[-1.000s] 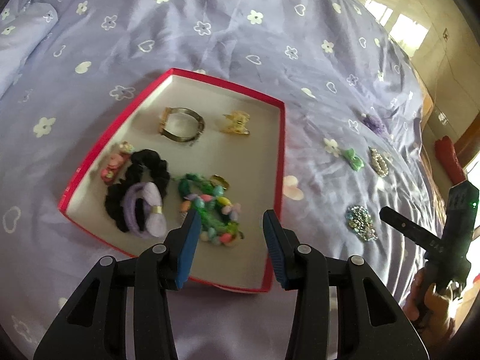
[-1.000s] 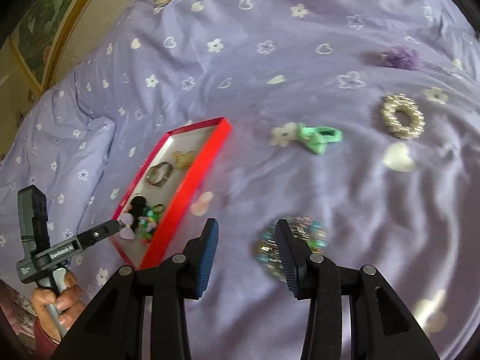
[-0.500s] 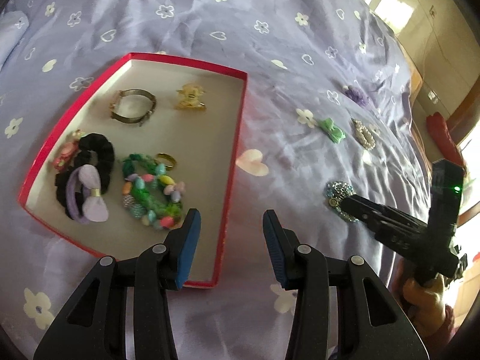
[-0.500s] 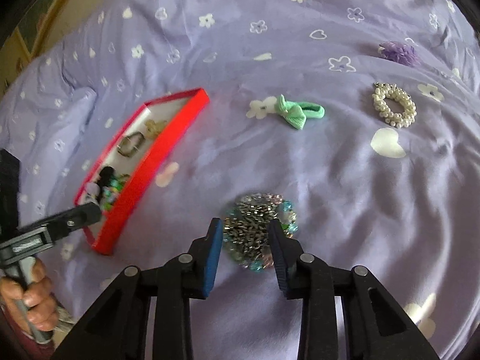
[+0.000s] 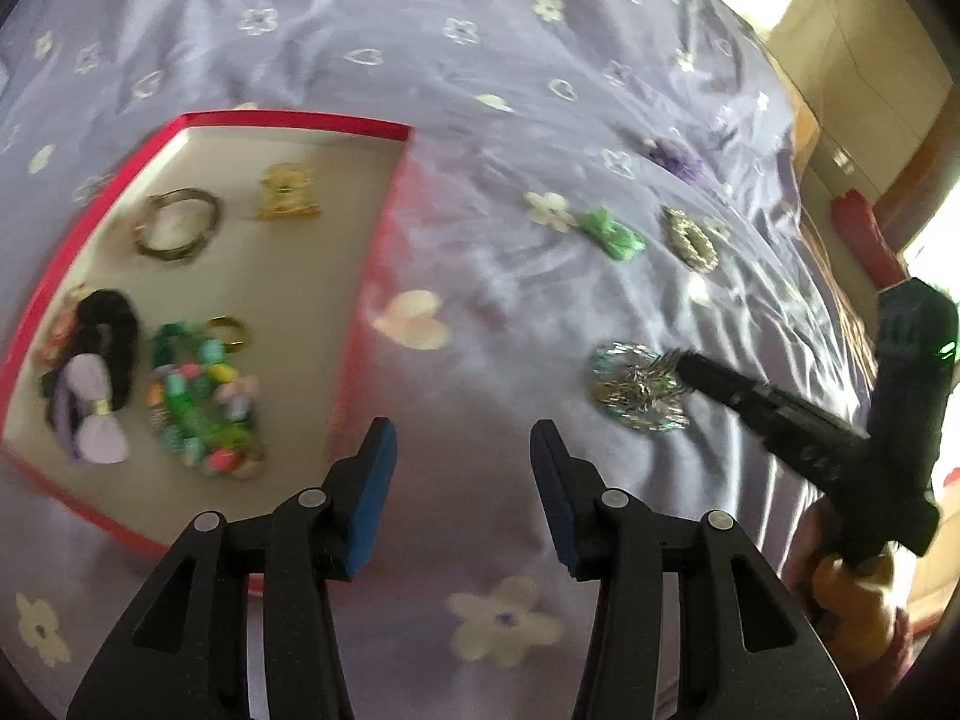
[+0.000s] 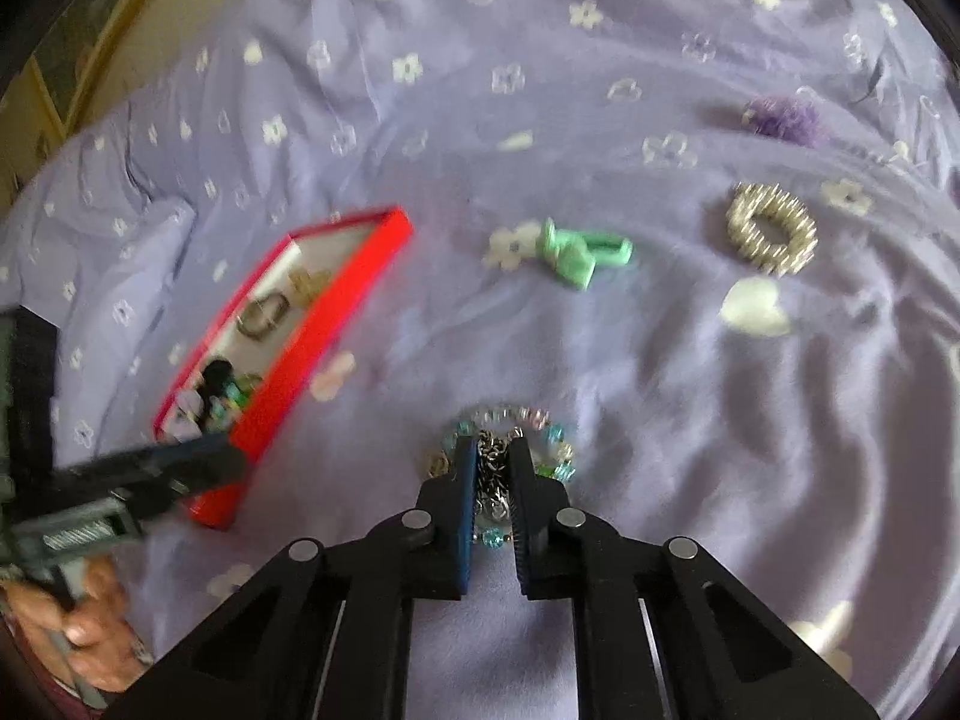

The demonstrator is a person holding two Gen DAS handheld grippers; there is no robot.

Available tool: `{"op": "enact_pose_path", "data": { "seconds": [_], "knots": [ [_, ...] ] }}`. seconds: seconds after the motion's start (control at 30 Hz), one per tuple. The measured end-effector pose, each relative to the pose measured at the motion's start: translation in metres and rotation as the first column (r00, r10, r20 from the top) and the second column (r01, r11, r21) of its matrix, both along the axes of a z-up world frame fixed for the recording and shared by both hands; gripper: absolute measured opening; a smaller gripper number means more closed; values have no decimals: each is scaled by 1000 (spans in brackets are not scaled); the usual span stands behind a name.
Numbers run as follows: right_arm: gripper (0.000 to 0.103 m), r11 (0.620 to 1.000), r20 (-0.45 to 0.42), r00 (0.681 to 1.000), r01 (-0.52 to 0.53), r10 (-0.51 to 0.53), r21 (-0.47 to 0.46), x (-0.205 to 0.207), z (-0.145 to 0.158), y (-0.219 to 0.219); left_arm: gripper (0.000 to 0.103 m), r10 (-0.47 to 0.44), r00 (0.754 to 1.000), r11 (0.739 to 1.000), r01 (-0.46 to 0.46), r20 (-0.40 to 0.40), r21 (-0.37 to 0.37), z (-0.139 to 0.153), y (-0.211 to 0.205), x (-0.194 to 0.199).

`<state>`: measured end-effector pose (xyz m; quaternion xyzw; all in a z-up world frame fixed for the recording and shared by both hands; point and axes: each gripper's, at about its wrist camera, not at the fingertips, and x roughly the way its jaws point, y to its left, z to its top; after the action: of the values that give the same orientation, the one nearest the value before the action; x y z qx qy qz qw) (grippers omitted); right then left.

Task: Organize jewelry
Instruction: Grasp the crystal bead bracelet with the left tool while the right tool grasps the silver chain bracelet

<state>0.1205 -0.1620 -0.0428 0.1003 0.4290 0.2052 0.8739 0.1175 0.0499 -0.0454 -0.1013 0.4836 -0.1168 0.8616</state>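
A lavender bedspread [image 6: 600, 90] printed with white flowers and hearts serves as the work surface, soft enough that loose pieces sink slightly into its folds. At about nine o'clock in the right wrist view sits the red tray [image 6: 336, 324], its pale floor already holding sorted pieces: a black scrunchie [image 5: 111, 330] with a lilac bow tie [image 5: 90, 414], a green beaded bracelet [image 5: 198, 402], a metal bangle [image 5: 177, 228] and a gold claw clip [image 5: 288, 198], laid apart so each stays visible.

The left gripper [image 5: 462, 480] hovers over bare cloth just right of the tray's edge, jaws parted and opening a little with nothing between them, likely waiting its turn.

The right gripper [image 6: 493, 480] has its jaws drawn tight on the beaded chain bracelet [image 6: 528, 438], pinching the tangle of silver links at its centre, probably because the middle gives the surest bite; the bracelet lies on the bedspread at six o'clock.

Unsorted at twelve to two o'clock: a pearl bracelet [image 6: 771, 231], a mint bow hair tie [image 6: 579, 255], and what seems a purple scrunchie [image 6: 786, 117], blurred.
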Motion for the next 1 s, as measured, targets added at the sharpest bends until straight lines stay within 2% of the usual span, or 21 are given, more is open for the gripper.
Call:
{"op": "enact_pose_path", "data": {
  "seconds": [0.23,0.33,0.5,0.6,0.63,0.67,0.8,1.0],
  "knots": [
    [9,994,75,992,94,-98,56,-10,34,-46,46,-111,994,994,111,-5,17,-4,-54,12],
    [9,989,83,987,132,-138,73,-13,39,-64,52,-157,988,987,157,-11,28,-9,-77,21],
    [10,982,62,984,162,-168,93,-16,33,-82,52,-190,981,978,192,-31,76,-22,-104,33],
    [9,980,47,984,164,-170,109,-18,28,-85,35,-189,981,976,191,-29,107,-29,-112,37],
    [9,980,43,985,164,-170,111,-19,25,-85,27,-188,982,975,190,-27,115,-29,-113,37],
    [9,980,41,985,163,-169,114,-19,24,-85,13,-190,981,975,192,-23,115,-30,-112,37],
    [9,980,29,987,153,-158,129,-21,20,-81,10,-194,981,976,195,-17,97,-27,-106,36],
    [9,983,50,990,124,-132,135,-26,28,-71,10,-170,984,983,166,45,81,-4,-92,21]
  ]
}}
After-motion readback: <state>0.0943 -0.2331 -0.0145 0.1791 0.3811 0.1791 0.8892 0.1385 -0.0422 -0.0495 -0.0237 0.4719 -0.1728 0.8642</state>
